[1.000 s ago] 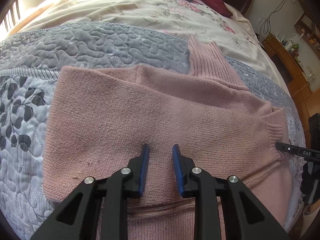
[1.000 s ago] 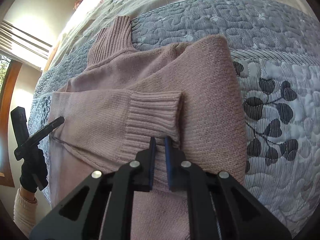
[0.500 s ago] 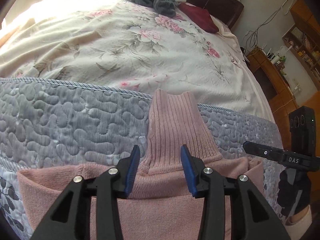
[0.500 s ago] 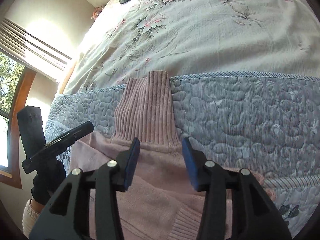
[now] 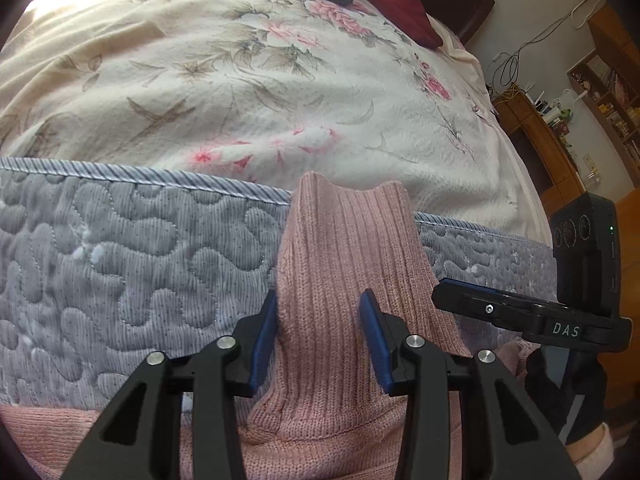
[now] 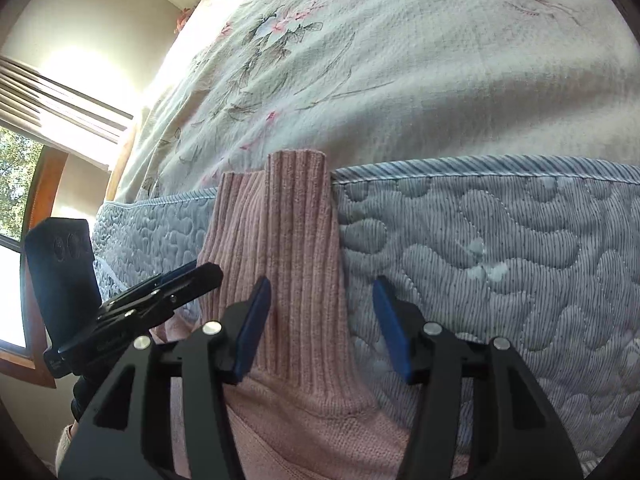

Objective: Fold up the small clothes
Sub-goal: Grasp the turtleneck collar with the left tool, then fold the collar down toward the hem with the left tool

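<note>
Bed first: floral cream bedspread (image 5: pixel 248 92) covers the far part, w/ a grey-blue quilted blanket (image 5: pixel 120 264) laid across the near part; dark clothes piled at the far end, mostly cut off. On the quilt lies the pink knit sweater (image 5: pixel 332 432), body toward the cameras & mostly below frame, so how neatly it is folded can't be judged from here. Its ribbed turtleneck collar (image 5: pixel 348 256) sticks out away from the grippers, long axis running from the body toward the floral spread, top rim just reaching the quilt's corded edge; in the right wrist view the collar (image 6: pixel 288 248) reads the same, rim uneven, one side standing a bit higher. Progress, as a guess: the collar isn't folded down yet, so prob. a neck fold plus any final halving is left. Left gripper (image 5: pixel 318 334) has blue pads spread, straddling the collar's left half near its base, not pinching anything. Right gripper (image 6: pixel 322 320) also spread wide, left pad over the collar, right pad over bare quilt, so it brackets the collar's right edge; nothing gripped. Each gripper shows in the other's view, close alongside the collar. Whether pads touch the knit: can't tell.
</note>
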Available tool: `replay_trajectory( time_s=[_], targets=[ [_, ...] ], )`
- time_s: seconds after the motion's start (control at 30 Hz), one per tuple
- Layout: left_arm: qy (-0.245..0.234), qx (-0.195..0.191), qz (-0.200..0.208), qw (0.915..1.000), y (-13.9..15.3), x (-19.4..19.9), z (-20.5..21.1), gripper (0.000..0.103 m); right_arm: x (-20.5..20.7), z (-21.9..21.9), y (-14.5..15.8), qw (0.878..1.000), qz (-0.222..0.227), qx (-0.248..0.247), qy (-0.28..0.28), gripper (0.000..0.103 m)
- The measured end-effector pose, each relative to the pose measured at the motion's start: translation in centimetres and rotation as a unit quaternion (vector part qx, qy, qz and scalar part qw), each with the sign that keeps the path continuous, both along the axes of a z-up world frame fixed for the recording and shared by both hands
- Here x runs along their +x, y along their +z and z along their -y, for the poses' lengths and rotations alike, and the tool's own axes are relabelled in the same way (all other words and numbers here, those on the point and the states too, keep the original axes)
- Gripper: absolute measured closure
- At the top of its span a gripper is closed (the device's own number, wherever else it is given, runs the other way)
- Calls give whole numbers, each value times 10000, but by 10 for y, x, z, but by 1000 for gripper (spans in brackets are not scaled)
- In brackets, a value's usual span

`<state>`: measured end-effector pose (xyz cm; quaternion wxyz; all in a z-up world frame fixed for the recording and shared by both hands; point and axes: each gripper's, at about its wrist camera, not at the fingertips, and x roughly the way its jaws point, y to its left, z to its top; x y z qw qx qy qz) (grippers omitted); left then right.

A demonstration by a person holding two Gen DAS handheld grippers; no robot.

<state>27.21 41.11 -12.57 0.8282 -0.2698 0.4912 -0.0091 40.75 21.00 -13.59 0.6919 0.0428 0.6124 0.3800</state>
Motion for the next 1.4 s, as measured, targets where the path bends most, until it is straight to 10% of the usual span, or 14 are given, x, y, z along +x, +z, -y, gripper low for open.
replay_trajectory(
  time_s=[0.07, 0.17, 0.53, 0.83, 1.17, 1.4],
  targets=[
    [57, -96, -21, 9999, -5, 1, -1, 63, 1, -3, -3, 10000, 7, 14, -40, 52],
    [117, -271, 61, 9995, -8, -3, -3, 89, 0, -3, -8, 9992, -295, 273, -41, 95],
    [-439, 124, 1579, 9864, 72, -91, 25, 92, -95, 36, 90, 9808, 1565, 648, 968, 95],
    [-789, 460, 1650, 9821, 68, -188, 61, 91, -193, 73, 85, 9682, 1967, 438, 1485, 94],
    [-838, 113, 963, 9917, 34, -265, 61, 90, -250, 119, 38, 9799, 1157, -106, 1622, 87],
    [-511, -648, 587, 9949, 39, -236, 70, 55, -222, 120, 31, 9950, -388, 814, 421, 59]
  ],
)
